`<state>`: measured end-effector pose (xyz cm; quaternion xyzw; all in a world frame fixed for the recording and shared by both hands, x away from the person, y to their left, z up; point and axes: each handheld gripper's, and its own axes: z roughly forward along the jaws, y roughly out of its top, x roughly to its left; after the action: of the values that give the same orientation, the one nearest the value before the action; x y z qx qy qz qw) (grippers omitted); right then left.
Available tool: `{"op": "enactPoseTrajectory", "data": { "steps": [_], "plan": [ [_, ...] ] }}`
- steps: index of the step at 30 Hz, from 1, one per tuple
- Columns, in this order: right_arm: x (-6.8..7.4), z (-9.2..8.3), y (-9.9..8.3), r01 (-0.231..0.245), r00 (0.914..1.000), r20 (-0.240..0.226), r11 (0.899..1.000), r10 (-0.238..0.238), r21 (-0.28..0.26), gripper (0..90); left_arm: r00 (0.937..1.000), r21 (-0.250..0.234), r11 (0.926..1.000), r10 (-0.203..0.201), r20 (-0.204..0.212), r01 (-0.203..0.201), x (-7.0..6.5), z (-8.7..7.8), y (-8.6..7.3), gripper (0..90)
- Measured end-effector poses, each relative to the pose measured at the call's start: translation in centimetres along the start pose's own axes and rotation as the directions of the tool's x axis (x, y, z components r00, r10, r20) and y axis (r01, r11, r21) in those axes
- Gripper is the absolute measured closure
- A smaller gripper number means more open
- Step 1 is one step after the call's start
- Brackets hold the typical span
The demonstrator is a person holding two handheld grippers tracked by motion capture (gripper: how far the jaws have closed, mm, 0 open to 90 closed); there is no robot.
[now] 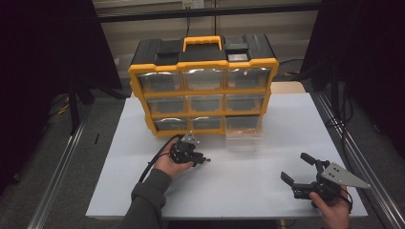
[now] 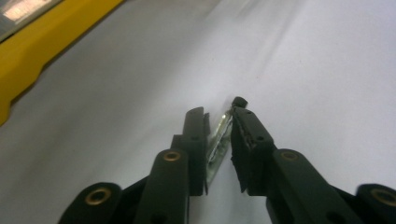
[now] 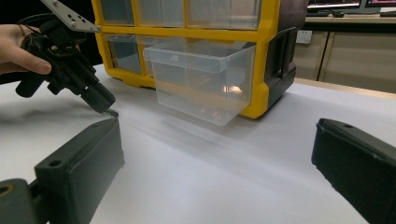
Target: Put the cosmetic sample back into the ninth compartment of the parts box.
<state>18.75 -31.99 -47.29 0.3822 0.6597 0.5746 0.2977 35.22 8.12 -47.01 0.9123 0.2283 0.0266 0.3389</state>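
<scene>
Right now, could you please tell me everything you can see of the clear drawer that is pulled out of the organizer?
The clear drawer is a see-through plastic bin with a rim around its top. It sticks out of the bottom right slot of the yellow organizer, tilted with its front end lower, over the white table. It looks empty, apart from reflections. Neither gripper touches it.

item: small flat metal strip [image 2: 218,147], shiny silver, thin
pose: on edge, slanted, tip on the white table [image 2: 327,70]
state: pinched between the left gripper [image 2: 219,116] jaws
location: just before the yellow organizer [image 1: 203,90], near its pulled-out clear drawer [image 3: 203,77]
</scene>
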Motion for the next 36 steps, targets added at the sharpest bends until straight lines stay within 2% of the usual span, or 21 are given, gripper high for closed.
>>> {"op": "enactPoseTrajectory", "data": {
  "steps": [6,7,8,10,12,13,15,17,18,19,21,22,24,25,26,27,29,32,33,35,36],
  "plan": [
    [0.0,0.0,0.0,-0.003,1.0000,0.001,1.000,0.003,0.002,1.4,1.0000,0.024,0.9997,-0.004,0.001,0.004,0.0,0.1,0.1,80.6],
    [0.0,0.0,0.0,-0.005,1.0000,0.001,1.000,0.005,0.002,1.4,0.9999,0.039,0.9991,0.013,0.002,-0.013,0.1,0.1,0.2,80.8],
    [0.0,0.0,0.0,-0.006,1.0000,0.002,1.000,0.006,0.004,1.5,1.0000,0.030,0.9996,0.000,-0.006,0.000,-0.1,0.1,0.2,81.1],
    [0.0,0.0,0.0,-0.006,1.0000,0.003,1.000,0.006,0.004,1.5,0.9998,0.035,0.9994,0.000,-0.019,0.001,-0.3,0.2,0.4,81.3],
    [0.0,0.0,0.0,-0.005,1.0000,0.000,1.000,0.005,0.006,1.4,0.9994,0.065,0.9976,0.026,-0.021,-0.025,-0.3,0.1,0.5,81.4],
    [0.0,0.0,-0.1,-0.003,1.0000,-0.001,1.000,0.003,0.008,1.5,0.9996,0.073,0.9972,0.017,-0.024,-0.015,-0.3,0.0,0.6,81.4],
    [0.0,0.0,-0.1,-0.003,1.0000,-0.003,1.000,0.003,0.013,1.5,0.9992,0.048,0.9984,-0.027,-0.028,0.029,-0.4,0.2,0.6,81.4],
    [0.0,0.0,-0.1,-0.003,1.0000,-0.003,1.000,0.003,0.013,1.5,0.9987,0.055,0.9974,-0.045,-0.025,0.046,-0.5,0.1,0.6,81.4],
    [0.0,0.0,-0.1,-0.003,1.0000,-0.004,1.000,0.003,0.012,1.5,0.9994,0.065,0.9975,-0.027,-0.021,0.028,-0.2,0.0,0.6,81.5],
    [0.0,0.0,-0.1,-0.004,1.0000,-0.002,1.000,0.004,0.009,1.4,0.9994,0.072,0.9970,-0.027,-0.023,0.029,-0.2,-0.1,0.6,81.4],
    [0.0,0.0,-0.1,-0.005,1.0000,-0.002,1.000,0.005,0.009,1.5,0.9986,0.062,0.9969,-0.048,-0.022,0.049,0.0,-0.4,0.6,81.4],
    [0.0,0.0,-0.1,-0.003,1.0000,-0.002,1.000,0.003,0.007,1.5,0.9965,0.039,0.9960,-0.080,-0.024,0.081,0.0,-0.5,0.6,81.5],
    [0.0,0.1,0.0,-0.001,1.0000,-0.005,1.000,0.001,0.010,1.5,0.9977,0.039,0.9971,-0.064,-0.023,0.065,0.2,-1.1,0.7,81.4],
    [0.0,0.1,-0.1,0.000,1.0000,-0.004,1.000,0.000,0.009,1.5,0.9956,-0.011,0.9956,-0.093,-0.014,0.093,0.2,-1.5,0.8,81.4],
    [0.0,0.1,-0.1,0.000,1.0000,-0.004,1.000,0.000,0.009,1.5,0.9956,-0.011,0.9956,-0.093,-0.014,0.093,0.2,-1.5,0.8,81.4],
    [0.0,0.1,-0.1,-0.001,1.0000,-0.005,1.000,0.001,0.014,1.4,0.9929,-0.058,0.9914,-0.118,-0.013,0.118,0.1,-1.8,0.9,81.4],
    [0.0,0.1,-0.1,-0.002,1.0000,-0.005,1.000,0.002,0.015,1.5,0.9923,-0.061,0.9906,-0.124,-0.011,0.123,0.2,-2.1,1.0,81.4],
    [0.1,0.1,-0.1,-0.001,1.0000,-0.006,1.000,0.001,0.014,1.4,0.9916,-0.093,0.9874,-0.129,-0.004,0.128,0.2,-2.7,1.2,81.4],
    [0.1,0.1,-0.1,0.002,1.0000,-0.008,1.000,-0.002,0.014,1.4,0.9906,-0.087,0.9869,-0.137,-0.006,0.136,0.2,-3.0,1.3,81.4],
    [0.1,0.2,-0.1,0.004,1.0000,-0.009,1.000,-0.004,0.013,1.4,0.9913,-0.106,0.9857,-0.132,0.002,0.131,0.2,-3.4,1.4,81.4],
    [0.1,0.2,-0.1,0.003,1.0000,-0.009,1.000,-0.003,0.013,1.5,0.9902,-0.129,0.9820,-0.139,-0.003,0.138,0.2,-3.4,1.5,81.4]
  ]
}}
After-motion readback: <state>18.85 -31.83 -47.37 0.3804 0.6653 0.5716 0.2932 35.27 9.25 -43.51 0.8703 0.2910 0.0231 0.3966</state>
